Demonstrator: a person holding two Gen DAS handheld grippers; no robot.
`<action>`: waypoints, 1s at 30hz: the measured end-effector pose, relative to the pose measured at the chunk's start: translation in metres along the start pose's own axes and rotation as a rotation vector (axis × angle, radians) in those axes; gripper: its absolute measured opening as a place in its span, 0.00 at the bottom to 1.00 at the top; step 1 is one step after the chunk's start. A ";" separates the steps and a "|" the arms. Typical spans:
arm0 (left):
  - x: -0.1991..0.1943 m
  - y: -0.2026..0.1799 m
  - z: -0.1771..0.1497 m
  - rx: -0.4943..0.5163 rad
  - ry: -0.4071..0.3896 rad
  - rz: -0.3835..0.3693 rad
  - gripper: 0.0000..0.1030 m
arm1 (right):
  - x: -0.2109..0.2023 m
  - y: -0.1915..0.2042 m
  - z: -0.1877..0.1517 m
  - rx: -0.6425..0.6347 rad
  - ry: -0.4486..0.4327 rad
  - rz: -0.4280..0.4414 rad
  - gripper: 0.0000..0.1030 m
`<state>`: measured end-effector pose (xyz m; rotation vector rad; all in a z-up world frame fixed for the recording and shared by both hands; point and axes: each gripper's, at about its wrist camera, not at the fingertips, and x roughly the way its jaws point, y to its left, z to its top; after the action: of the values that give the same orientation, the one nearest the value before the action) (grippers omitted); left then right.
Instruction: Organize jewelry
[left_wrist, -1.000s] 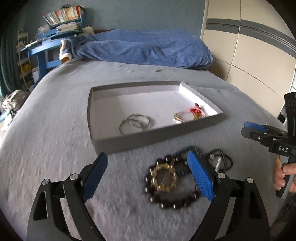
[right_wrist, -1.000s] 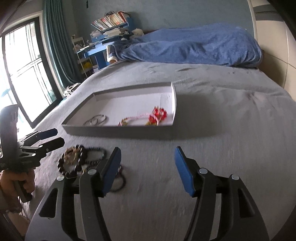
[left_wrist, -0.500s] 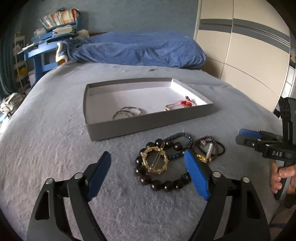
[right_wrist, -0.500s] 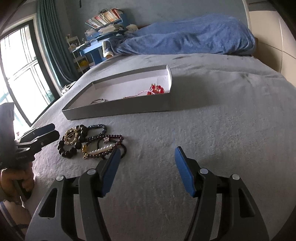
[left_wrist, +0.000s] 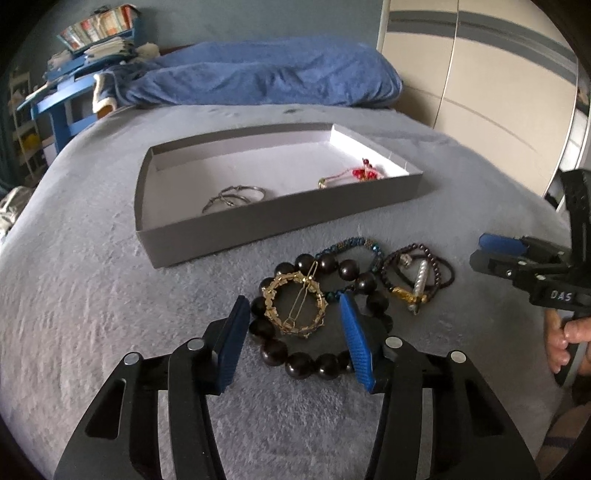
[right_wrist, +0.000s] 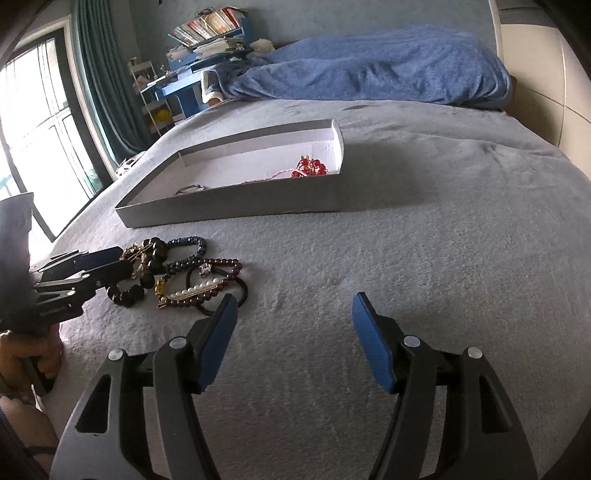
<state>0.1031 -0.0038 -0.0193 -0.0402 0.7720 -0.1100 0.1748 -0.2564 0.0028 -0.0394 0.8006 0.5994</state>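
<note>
A grey tray (left_wrist: 280, 218) lies on the bed and holds silver bangles (left_wrist: 233, 194) and a red bead piece (left_wrist: 364, 173). In front of it lies a jewelry pile: a gold wreath hair clip (left_wrist: 295, 302) on a big dark bead bracelet (left_wrist: 332, 273), a blue bead bracelet (left_wrist: 351, 245), and a pearl clip with dark beads and hair ties (left_wrist: 419, 278). My left gripper (left_wrist: 295, 332) is open, its fingers on either side of the gold clip. My right gripper (right_wrist: 293, 332) is open and empty over bare blanket, right of the pile (right_wrist: 192, 273).
A grey blanket (right_wrist: 424, 240) covers the bed. A blue duvet (left_wrist: 258, 81) is bunched at the far end. A blue desk with books (left_wrist: 81, 74) stands at the left, wardrobe doors (left_wrist: 480, 92) at the right, a window with curtains (right_wrist: 55, 110) in the right wrist view.
My left gripper has come down and forward over the pile, and its fingers now straddle the gold clip. My right gripper has dropped lower and nearer the pile.
</note>
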 end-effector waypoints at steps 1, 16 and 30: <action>0.002 -0.001 0.000 0.008 0.005 0.010 0.51 | 0.000 0.000 0.000 0.001 0.002 0.000 0.63; 0.011 -0.018 0.001 0.111 0.038 0.149 0.45 | 0.004 0.001 -0.001 -0.004 0.023 -0.005 0.68; -0.013 -0.003 0.000 0.026 -0.079 0.081 0.36 | -0.001 0.005 0.000 -0.027 -0.006 -0.006 0.69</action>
<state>0.0937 -0.0049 -0.0104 0.0112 0.6922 -0.0410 0.1717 -0.2526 0.0051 -0.0648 0.7858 0.6041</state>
